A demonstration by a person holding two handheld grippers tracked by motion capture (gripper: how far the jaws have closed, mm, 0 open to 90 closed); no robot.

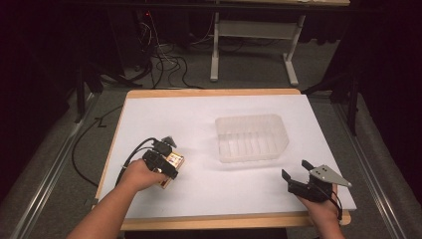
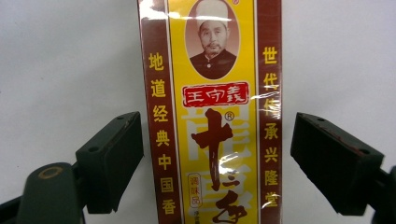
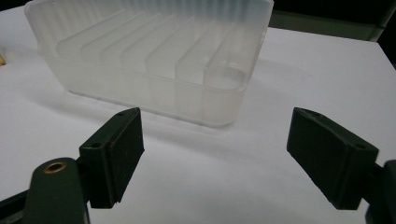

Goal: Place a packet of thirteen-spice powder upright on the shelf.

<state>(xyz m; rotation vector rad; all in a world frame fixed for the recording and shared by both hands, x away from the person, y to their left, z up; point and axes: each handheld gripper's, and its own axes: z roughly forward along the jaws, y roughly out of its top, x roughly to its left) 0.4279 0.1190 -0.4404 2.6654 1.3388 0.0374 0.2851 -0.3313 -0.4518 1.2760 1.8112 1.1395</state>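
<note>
While the spice box (image 2: pixel 211 112) is straddled by the left gripper (image 2: pixel 212 163), no grasp has yet been made: its fingers (image 2: pixel 112 158) are spread apart, one on each long side of the box, with white showing between each pad and the carton. The yellow and brown box, printed with Chinese characters and a portrait, is seen lying flat on the white-covered bench (image 1: pixel 209 189), at about eight o'clock from the bench centre in the high view (image 1: pixel 171 167). A clear plastic bin (image 1: pixel 251 137) with a ribbed floor stands empty at about two o'clock from the box, well apart from it. The right gripper (image 1: pixel 294 171) is held at about five o'clock, near the bench's front edge, its fingers (image 3: pixel 114 154) likewise spread on nothing and pointed toward the bin (image 3: pixel 149 56). The work is judged to be at its start: the closing, the lifting and the carrying, probably into the bin, are all left to be done.
</note>
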